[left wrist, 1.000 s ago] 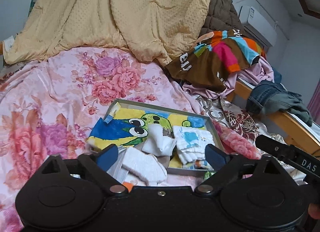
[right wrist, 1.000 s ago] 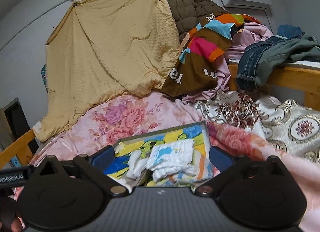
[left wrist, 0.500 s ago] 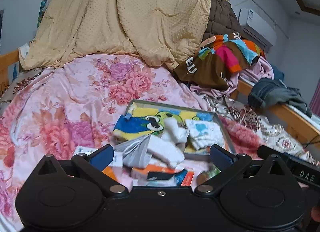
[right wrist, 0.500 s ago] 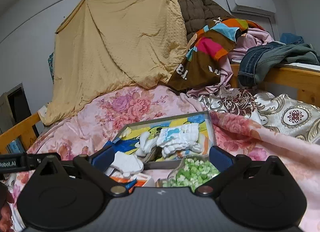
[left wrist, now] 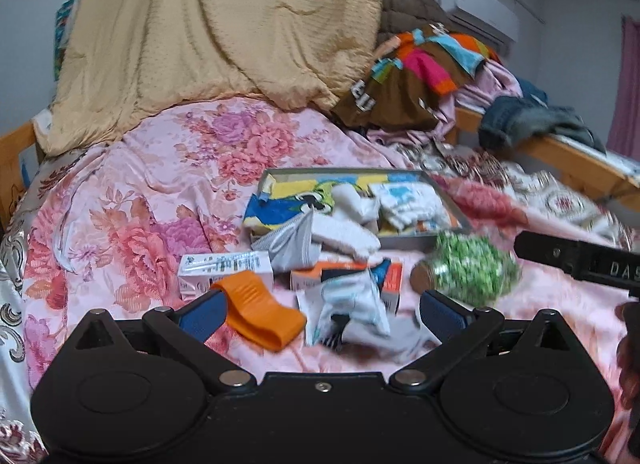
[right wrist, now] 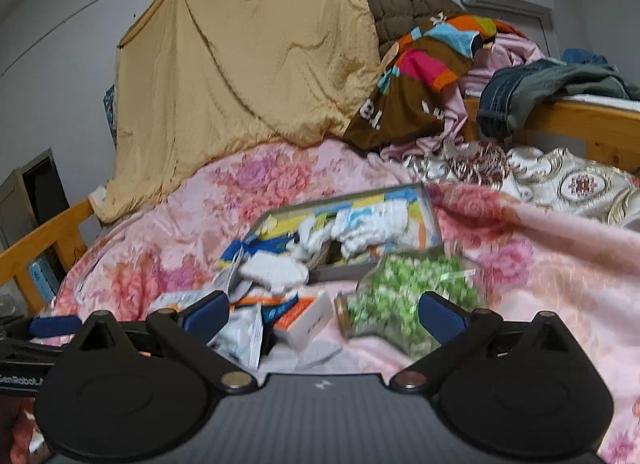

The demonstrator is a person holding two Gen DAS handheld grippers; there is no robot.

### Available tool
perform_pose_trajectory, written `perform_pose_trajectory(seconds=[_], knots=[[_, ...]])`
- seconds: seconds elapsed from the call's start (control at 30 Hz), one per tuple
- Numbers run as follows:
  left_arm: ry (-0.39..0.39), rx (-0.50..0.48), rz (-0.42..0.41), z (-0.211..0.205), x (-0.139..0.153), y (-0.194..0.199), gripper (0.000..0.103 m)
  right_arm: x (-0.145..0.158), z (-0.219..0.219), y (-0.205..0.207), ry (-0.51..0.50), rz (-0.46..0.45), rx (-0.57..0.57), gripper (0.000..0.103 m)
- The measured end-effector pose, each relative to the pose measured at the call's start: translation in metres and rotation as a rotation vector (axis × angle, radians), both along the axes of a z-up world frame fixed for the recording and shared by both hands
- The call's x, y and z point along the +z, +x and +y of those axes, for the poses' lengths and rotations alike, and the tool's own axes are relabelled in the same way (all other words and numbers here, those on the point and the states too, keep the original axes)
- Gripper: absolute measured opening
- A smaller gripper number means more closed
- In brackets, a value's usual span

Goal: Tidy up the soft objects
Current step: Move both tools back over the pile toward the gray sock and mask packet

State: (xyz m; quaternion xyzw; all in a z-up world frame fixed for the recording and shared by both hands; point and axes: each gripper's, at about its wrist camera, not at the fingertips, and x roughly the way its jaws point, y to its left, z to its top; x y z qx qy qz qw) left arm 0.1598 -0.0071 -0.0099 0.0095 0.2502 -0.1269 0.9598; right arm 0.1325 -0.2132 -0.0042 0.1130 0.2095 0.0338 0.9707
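Note:
A shallow grey tray (left wrist: 416,241) (right wrist: 344,271) with a cartoon picture inside lies on the pink floral bedspread and holds white socks (left wrist: 408,204) (right wrist: 372,226) and a white cloth (left wrist: 344,234). A white soft packet (left wrist: 352,306) (right wrist: 240,330), small cartons (left wrist: 224,266) (right wrist: 308,318), an orange clip (left wrist: 260,310) and a bag of green-and-white pieces (left wrist: 468,268) (right wrist: 404,300) lie in front of the tray. My left gripper (left wrist: 320,314) is open and empty above these. My right gripper (right wrist: 322,314) is open and empty over the same pile.
A tan quilt (left wrist: 208,32) (right wrist: 240,56) hangs at the back. A heap of clothes (left wrist: 424,72) (right wrist: 432,68) and jeans (right wrist: 532,96) lie on the wooden bed rail (left wrist: 572,162) at right. The bedspread (left wrist: 120,204) stretches to the left.
Both grippers have drawn back from the tray toward me, bringing the cartons, orange clip, packet and green bag into view. Both stayed open and empty.

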Motion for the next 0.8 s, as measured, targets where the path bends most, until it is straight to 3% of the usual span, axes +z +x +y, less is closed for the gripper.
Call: perform_pose_trajectory(seconds=[0.43, 0.8], knots=[[0.158, -0.103, 0.084, 0.015, -0.031, 0.009, 0.102, -0.014, 0.027, 0.006, -0.121, 0.072, 0.081, 0.103], [0.169, -0.185, 0.101, 0.024, -0.047, 0.039, 0.102, -0.043, 0.048, 0.028, -0.235, 0.196, 0.166, 0.103]])
